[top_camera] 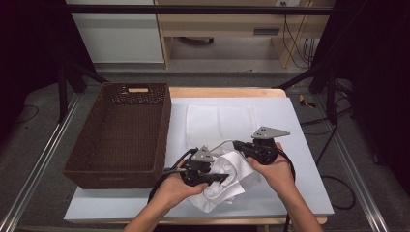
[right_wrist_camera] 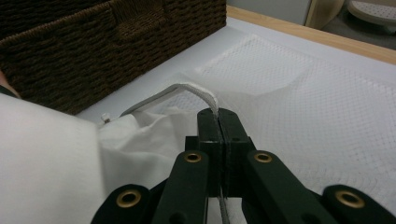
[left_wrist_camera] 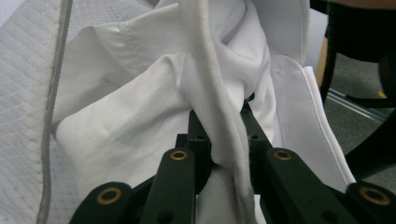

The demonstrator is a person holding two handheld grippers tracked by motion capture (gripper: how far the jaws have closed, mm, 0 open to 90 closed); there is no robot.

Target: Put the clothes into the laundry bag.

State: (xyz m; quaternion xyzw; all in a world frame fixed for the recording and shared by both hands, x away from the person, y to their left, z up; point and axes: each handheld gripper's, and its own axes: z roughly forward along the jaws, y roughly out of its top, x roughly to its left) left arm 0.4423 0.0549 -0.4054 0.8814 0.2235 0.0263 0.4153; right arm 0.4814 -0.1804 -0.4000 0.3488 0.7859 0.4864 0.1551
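Right gripper view: the right gripper (right_wrist_camera: 218,122) had its two black jaws pressed together on a thin white strap (right_wrist_camera: 198,91), which arched up from the tips and ran back toward the bunched white garment (right_wrist_camera: 135,140) at lower left. High view: the same right gripper (top_camera: 241,145) sat in the person's right hand, tips pointing left, with the strap (top_camera: 223,143) a pale line between it and the garment.

Left gripper view: the left gripper (left_wrist_camera: 219,121) had its jaws narrowly set and clamped on a fold of the garment (left_wrist_camera: 140,116), a thick seamed edge running between them from top to bottom of the frame. High view: the left gripper (top_camera: 220,178) lay over the crumpled garment (top_camera: 227,181), tips pointing right, near the front edge of the table.

Surroundings: a white mesh mat (top_camera: 220,121) lay flat behind the grippers; its quilted weave and grey edging were legible in the gripper views (right_wrist_camera: 299,93), not from above. A brown wicker basket (top_camera: 162,130) stood at the left of the white tabletop (top_camera: 300,193), just beside the mat.

Obstruction: the left gripper and its hand covered part of the garment in the high view; cloth hid that gripper's tips in its own view.

Orientation: the garment was bunched, its long axis not determinable; the strap ran roughly left to right.
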